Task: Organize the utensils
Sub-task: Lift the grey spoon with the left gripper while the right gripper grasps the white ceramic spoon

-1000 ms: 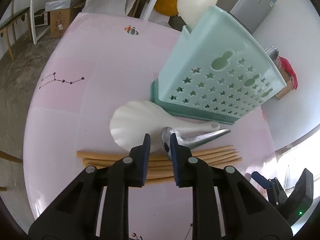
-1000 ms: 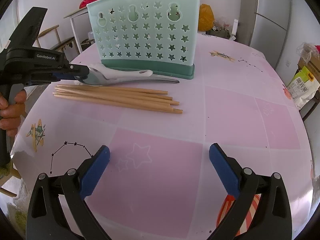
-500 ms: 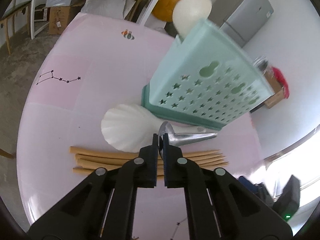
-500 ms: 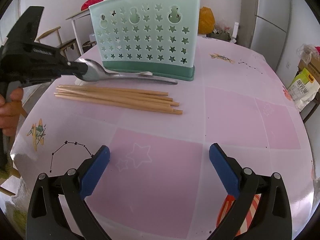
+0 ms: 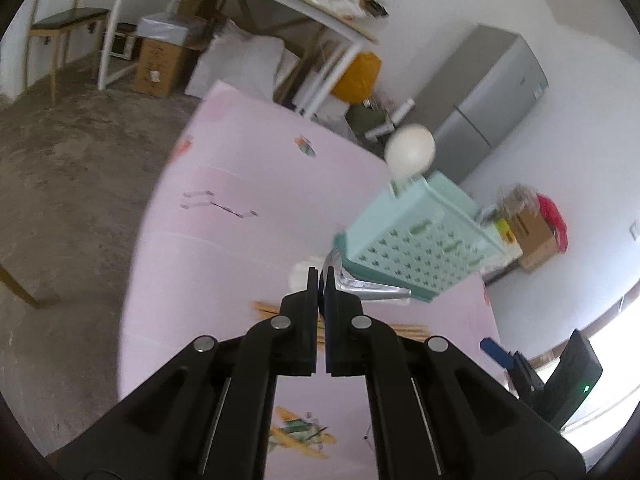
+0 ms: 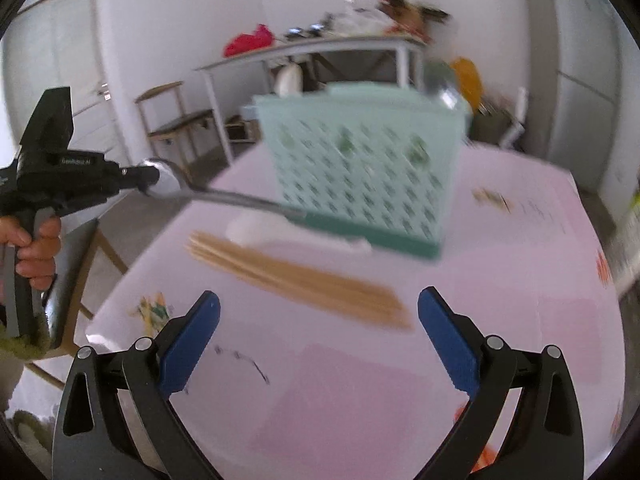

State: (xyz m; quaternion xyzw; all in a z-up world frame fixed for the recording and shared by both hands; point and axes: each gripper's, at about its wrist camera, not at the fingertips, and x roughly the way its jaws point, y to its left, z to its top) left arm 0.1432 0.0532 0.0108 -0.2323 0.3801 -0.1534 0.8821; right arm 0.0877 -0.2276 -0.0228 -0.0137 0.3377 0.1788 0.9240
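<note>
My left gripper [image 5: 319, 280] is shut on the bowl of a metal spoon [image 5: 368, 290], held in the air above the pink table [image 5: 240, 248]. From the right wrist, the left gripper [image 6: 148, 178] holds the spoon [image 6: 224, 198] with its handle pointing toward the mint-green utensil holder [image 6: 360, 160]. Several wooden chopsticks [image 6: 296, 280] and a white scoop [image 6: 280, 236] lie on the table in front of the holder. My right gripper [image 6: 318, 336] hovers over the near table, jaws wide and closing slightly, nothing between them.
A white paddle [image 5: 410, 152] and a metal ladle [image 6: 444, 92] stick up from the holder [image 5: 416, 248]. A person's hand [image 6: 32, 240] grips the left tool. A grey fridge [image 5: 492, 108], a cluttered white workbench [image 6: 320, 46], chairs and cardboard boxes stand around the table.
The left jaws shut on the spoon's bowl, then lifted it off the table and back from the holder. The right gripper rose and tilted; its view is now blurred.
</note>
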